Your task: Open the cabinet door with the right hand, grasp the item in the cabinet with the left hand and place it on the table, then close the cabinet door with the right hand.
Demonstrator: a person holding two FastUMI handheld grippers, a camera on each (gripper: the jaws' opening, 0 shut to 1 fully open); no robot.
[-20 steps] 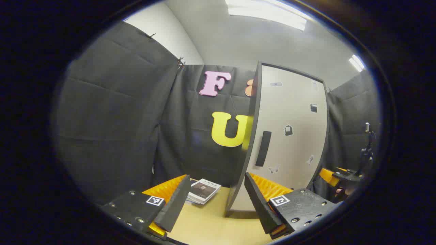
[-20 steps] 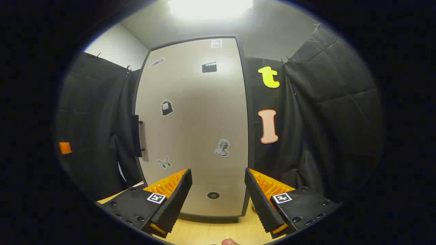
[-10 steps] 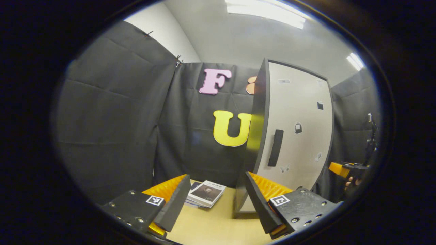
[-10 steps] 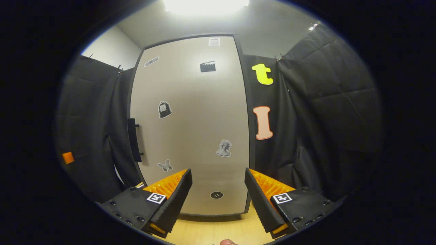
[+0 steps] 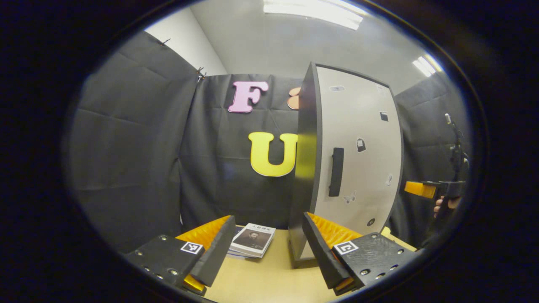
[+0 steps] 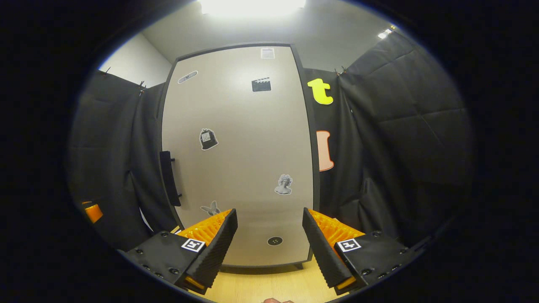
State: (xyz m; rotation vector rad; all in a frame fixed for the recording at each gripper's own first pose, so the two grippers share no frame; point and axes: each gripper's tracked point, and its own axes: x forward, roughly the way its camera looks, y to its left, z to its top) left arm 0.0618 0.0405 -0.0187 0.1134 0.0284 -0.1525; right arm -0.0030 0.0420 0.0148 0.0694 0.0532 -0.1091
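- The cabinet is standing upright on the table, its dark side panel facing the left gripper view and its pale door facing the right gripper view, lying flush in its dark frame.
- The wooden table is carrying the cabinet at its right and a small stack at its left.
- The door handle, a dark vertical bar, is sitting at the door's left edge, roughly halfway up.
- The left gripper is hovering low over the table, its fingers standing wide apart and holding nothing.
- The right gripper is pointing straight at the lower part of the door, its fingers gaping wide with nothing between them; in the left gripper view it is showing far off at the right edge, held by a hand.
- The stack of magazines, the item on the table, is lying flat just left of the cabinet's base, apart from both grippers.
- Small stickers are dotting the door face.
- A round dark button is sitting near the door's bottom edge.
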